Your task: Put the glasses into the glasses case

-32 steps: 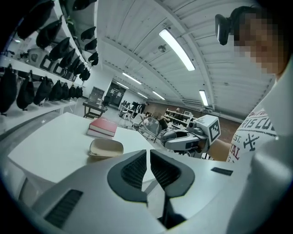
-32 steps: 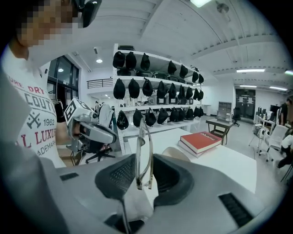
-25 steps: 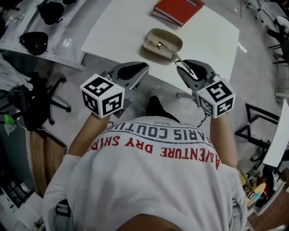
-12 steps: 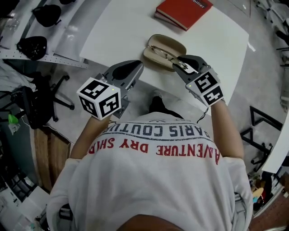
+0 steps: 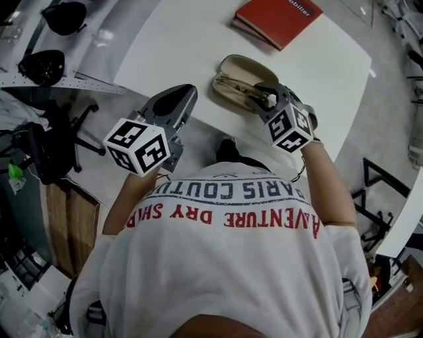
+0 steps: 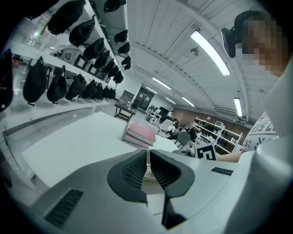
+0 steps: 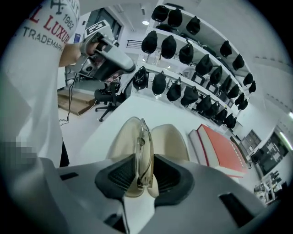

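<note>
The beige glasses case (image 5: pixel 232 68) lies open near the front edge of the white table (image 5: pixel 172 46). My right gripper (image 5: pixel 262 99) is shut on the folded clear-framed glasses (image 5: pixel 247 88) and holds them low over the open case. In the right gripper view the glasses (image 7: pixel 145 137) stand on edge between the pads (image 7: pixel 120 176), with the two case halves (image 7: pixel 171 137) right behind them. My left gripper (image 5: pixel 184 94) hangs at the table's front edge, left of the case, shut with nothing held (image 6: pixel 148 155).
A red book (image 5: pixel 277 16) lies at the far side of the table beyond the case, also in the right gripper view as the red book (image 7: pixel 219 148). Shelves with black caps (image 5: pixel 43 63) run along the left. An office chair (image 5: pixel 59 142) stands on the floor at the left.
My right gripper has sunk and moved forward with the glasses, rolling, from off the table's edge to over the open case. The left gripper has drifted forward and left to the table edge.
</note>
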Available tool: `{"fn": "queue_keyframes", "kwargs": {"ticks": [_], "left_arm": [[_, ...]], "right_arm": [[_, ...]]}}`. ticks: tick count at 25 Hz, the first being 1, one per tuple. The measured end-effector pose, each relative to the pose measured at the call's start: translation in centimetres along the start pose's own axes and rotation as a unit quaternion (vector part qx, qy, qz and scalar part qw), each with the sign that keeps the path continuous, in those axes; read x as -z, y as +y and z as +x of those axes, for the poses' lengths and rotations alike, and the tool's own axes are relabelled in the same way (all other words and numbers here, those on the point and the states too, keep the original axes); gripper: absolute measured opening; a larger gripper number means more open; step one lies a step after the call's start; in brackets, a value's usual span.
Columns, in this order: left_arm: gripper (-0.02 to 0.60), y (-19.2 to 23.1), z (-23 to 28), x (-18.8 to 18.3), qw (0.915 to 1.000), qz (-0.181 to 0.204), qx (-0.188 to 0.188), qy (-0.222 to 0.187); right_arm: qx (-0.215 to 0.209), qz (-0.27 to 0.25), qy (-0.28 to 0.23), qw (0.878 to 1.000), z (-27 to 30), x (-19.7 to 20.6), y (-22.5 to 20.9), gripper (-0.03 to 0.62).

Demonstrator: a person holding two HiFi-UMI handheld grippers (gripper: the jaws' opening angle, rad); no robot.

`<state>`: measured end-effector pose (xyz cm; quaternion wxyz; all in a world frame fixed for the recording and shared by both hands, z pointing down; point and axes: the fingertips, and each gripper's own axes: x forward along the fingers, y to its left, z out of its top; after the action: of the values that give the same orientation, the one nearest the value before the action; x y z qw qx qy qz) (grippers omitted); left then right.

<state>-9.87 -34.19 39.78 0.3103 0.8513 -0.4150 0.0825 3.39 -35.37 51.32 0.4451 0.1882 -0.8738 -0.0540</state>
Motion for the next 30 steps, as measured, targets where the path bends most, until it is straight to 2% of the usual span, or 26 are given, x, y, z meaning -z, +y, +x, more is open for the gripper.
{"fn": "queue_keyframes", "kwargs": {"ticks": [4,12,18,22,26,28,30], "left_arm": [[0.046,1.3,0.0,-0.3,0.9998,-0.006,-0.015,-0.007],[0.046,3.2,-0.1,-1.0,0.9991,-0.018,-0.033,-0.02],[0.046,3.1,0.0,-0.9,0.9993,-0.017,-0.028,-0.02],[0.046,2.3,0.1,-0.9,0.9996,-0.016,-0.017,-0.018],[0.046,0.7,0.0,-0.3,0.9999,-0.004,0.009,-0.003],[0.046,-0.5,0.0,0.3,0.9996,0.008,0.026,0.008],[0.046,-1.6,-0.1,0.9,0.9988,0.016,0.043,0.017]], "right_arm": [[-0.006,-0.025,0.006,1.0,0.9,0.6,0.1,0.118],[-0.051,-0.004,0.001,0.999,1.2,0.6,0.1,0.13],[-0.086,0.015,-0.01,0.996,0.2,0.1,0.2,0.184],[-0.097,0.06,-0.036,0.993,-1.3,-0.8,0.2,0.206],[-0.087,0.105,-0.072,0.988,-3.4,-2.3,0.3,0.219],[-0.081,0.133,-0.101,0.983,-4.9,-3.5,0.8,0.221],[-0.08,0.172,-0.138,0.972,-6.7,-5.0,1.5,0.221]]}}
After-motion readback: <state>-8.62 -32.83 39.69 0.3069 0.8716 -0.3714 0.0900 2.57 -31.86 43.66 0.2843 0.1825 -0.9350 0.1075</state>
